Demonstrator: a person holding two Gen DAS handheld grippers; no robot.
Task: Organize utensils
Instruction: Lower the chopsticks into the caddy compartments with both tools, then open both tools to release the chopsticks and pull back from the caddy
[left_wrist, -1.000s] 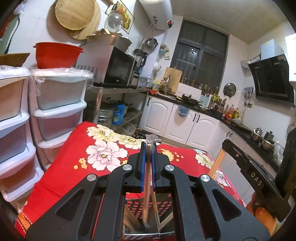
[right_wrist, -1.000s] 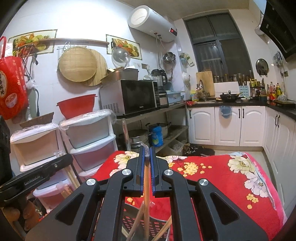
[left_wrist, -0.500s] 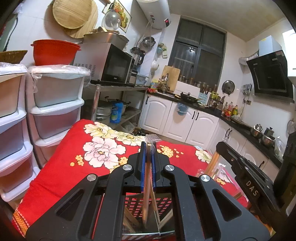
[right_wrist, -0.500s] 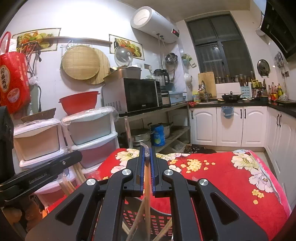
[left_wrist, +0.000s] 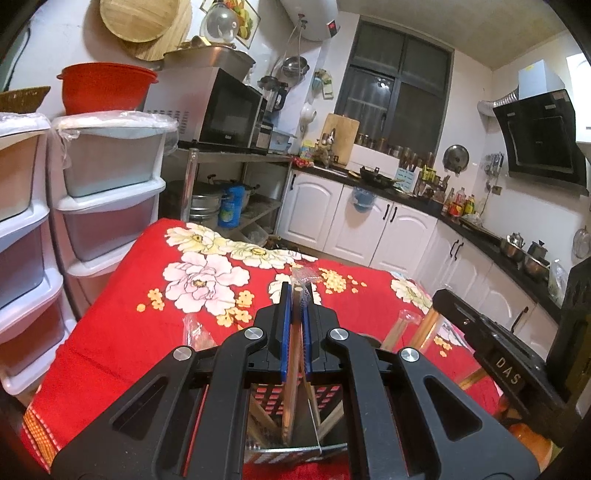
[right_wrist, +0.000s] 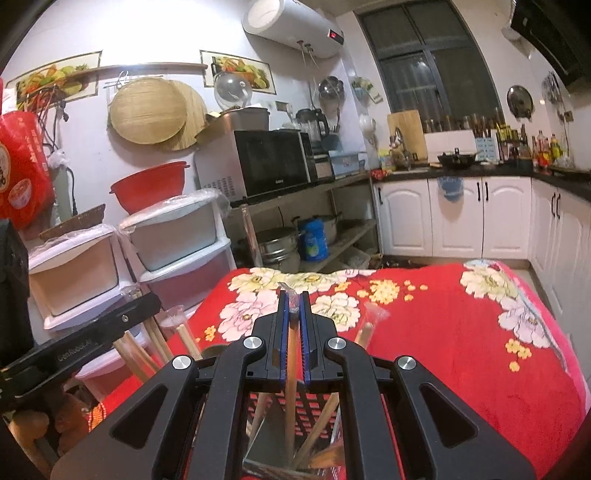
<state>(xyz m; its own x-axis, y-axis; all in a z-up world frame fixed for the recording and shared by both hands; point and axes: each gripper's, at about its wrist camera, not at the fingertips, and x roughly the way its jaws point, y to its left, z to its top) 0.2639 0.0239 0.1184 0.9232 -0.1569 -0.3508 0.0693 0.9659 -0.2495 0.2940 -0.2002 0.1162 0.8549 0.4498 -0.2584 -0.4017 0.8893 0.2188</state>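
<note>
My left gripper (left_wrist: 295, 292) is shut on a plastic-wrapped wooden utensil handle (left_wrist: 291, 354) that stands upright and runs down into a red perforated basket (left_wrist: 273, 397) below the jaws. My right gripper (right_wrist: 294, 300) is likewise shut on a wooden handle (right_wrist: 290, 369) that reaches down into the same red basket (right_wrist: 317, 402). Other wooden handles (right_wrist: 325, 417) lean inside the basket. Each gripper shows at the edge of the other's view: the right gripper's body (left_wrist: 498, 365) and the left gripper's body (right_wrist: 85, 347), with wooden handles (right_wrist: 155, 343) beside it.
The basket sits on a table with a red floral cloth (left_wrist: 192, 280). White plastic drawer towers (left_wrist: 107, 206) stand left of the table. Behind it are a metal rack with a microwave (right_wrist: 273, 162) and white kitchen cabinets (right_wrist: 461, 218).
The right gripper has sunk a little with its handle, so more of the red cloth fills its view. The left gripper has barely moved. Both stay shut.
</note>
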